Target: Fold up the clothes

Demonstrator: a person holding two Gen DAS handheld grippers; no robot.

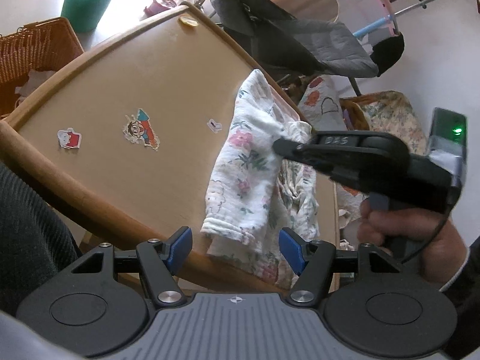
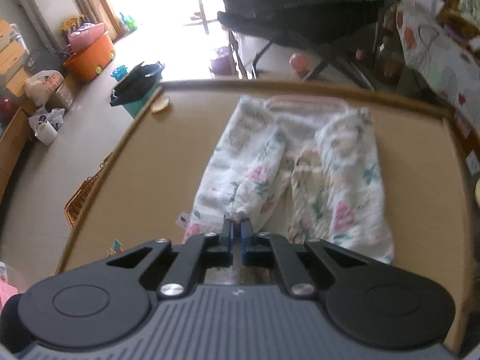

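Two tools, one garment, one desk, listed from your hands outward.

Left tool (image 1: 235, 247): you hold it low at the near edge of the desk (image 1: 144, 84), its blue pads standing wide apart with nothing pressed between them; the hem of the garment hangs just beyond the gap.

Right tool (image 2: 237, 234): its pads are drawn together on a bunched fold of the floral garment (image 2: 345, 186). From the left wrist view you see this tool reaching in from the right, its tip buried in the cloth, with your hand (image 1: 402, 228) wrapped round the grip below it.

Floral garment: white cloth with pink flowers and green leaves, lying crumpled on the right part of the desk as the left wrist view has it, its near end draped over the desk's front edge. In the right wrist view both side parts are turned in toward the middle.

Desk: tan top with a raised wooden rim. Three stickers (image 1: 141, 130) sit on the bare part, well apart from the garment, and a small yellow disc (image 1: 188, 21) lies near the far rim.

Beyond the desk: a wicker basket (image 1: 33, 51) on the floor, a green bin (image 1: 85, 7) lined with a black bag, and a grey padded chair (image 1: 315, 45).
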